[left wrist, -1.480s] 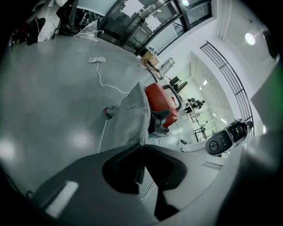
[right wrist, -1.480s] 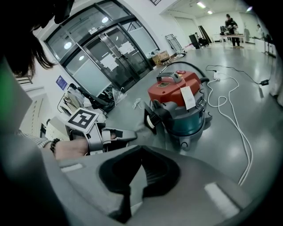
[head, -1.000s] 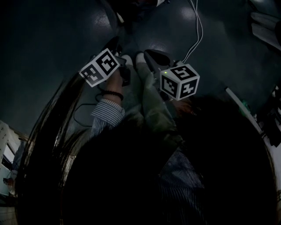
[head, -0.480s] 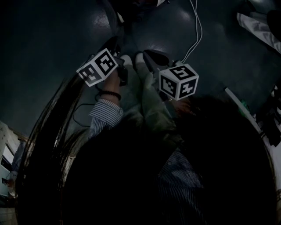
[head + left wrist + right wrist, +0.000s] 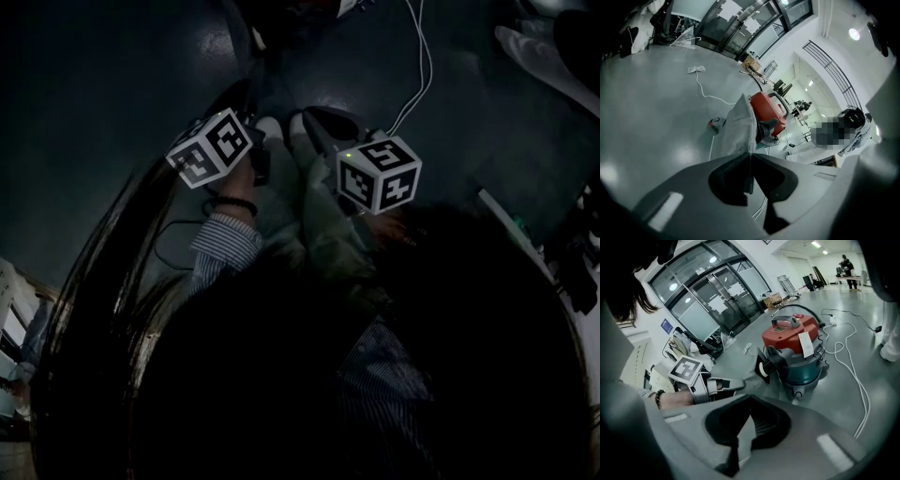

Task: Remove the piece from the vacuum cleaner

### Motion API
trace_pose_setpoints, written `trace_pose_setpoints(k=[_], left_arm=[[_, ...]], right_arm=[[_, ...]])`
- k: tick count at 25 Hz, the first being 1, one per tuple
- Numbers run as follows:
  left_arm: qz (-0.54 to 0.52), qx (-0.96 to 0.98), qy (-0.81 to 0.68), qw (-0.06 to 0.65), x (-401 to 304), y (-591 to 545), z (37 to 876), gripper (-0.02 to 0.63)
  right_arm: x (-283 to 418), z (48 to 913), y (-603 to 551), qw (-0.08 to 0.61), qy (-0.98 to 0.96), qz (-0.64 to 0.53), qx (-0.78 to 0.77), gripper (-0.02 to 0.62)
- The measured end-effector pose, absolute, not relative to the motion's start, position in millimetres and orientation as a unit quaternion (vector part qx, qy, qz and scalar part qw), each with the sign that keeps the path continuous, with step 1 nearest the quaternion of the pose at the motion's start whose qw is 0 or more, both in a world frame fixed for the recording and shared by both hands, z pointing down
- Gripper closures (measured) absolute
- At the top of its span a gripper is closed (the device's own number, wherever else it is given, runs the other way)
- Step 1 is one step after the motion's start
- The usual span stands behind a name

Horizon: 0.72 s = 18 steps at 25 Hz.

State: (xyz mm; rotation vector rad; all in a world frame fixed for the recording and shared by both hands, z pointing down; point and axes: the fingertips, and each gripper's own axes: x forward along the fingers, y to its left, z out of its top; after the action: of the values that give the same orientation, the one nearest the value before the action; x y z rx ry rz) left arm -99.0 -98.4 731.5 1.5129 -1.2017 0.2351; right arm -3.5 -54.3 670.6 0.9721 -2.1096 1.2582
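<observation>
A limp grey fabric bag (image 5: 738, 129) hangs between both grippers. The left gripper (image 5: 750, 157) is shut on its near edge, and the right gripper (image 5: 750, 399) is shut on another fold of the bag (image 5: 745, 427). Just beyond the bag stands the vacuum cleaner (image 5: 797, 341), red on top and teal below, on the floor; it also shows behind the bag in the left gripper view as the vacuum cleaner (image 5: 768, 110). In the dark head view the left gripper (image 5: 262, 155) and right gripper (image 5: 323, 127) sit close together with the bag (image 5: 314, 216) draped between them.
A white cable (image 5: 853, 376) snakes over the grey floor right of the vacuum, and a cord (image 5: 701, 84) lies further out. A person in white (image 5: 843, 136) stands to the right. Glass doors (image 5: 712, 296) and clutter line the far side.
The left gripper's marker cube has rolled slightly. Both hands stay where they were, still holding the bag. A pale shape at the upper right edge of the head view has shifted.
</observation>
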Motion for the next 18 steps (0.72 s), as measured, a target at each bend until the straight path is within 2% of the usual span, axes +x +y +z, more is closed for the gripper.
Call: trace_pose_setpoints(k=[18], left_arm=[[0.095, 0.626, -0.521, 0.572, -106, -93, 742, 0.575]], right_arm=[[-6, 671, -63, 0.25, -0.775, 0.462, 0.35, 0.594]])
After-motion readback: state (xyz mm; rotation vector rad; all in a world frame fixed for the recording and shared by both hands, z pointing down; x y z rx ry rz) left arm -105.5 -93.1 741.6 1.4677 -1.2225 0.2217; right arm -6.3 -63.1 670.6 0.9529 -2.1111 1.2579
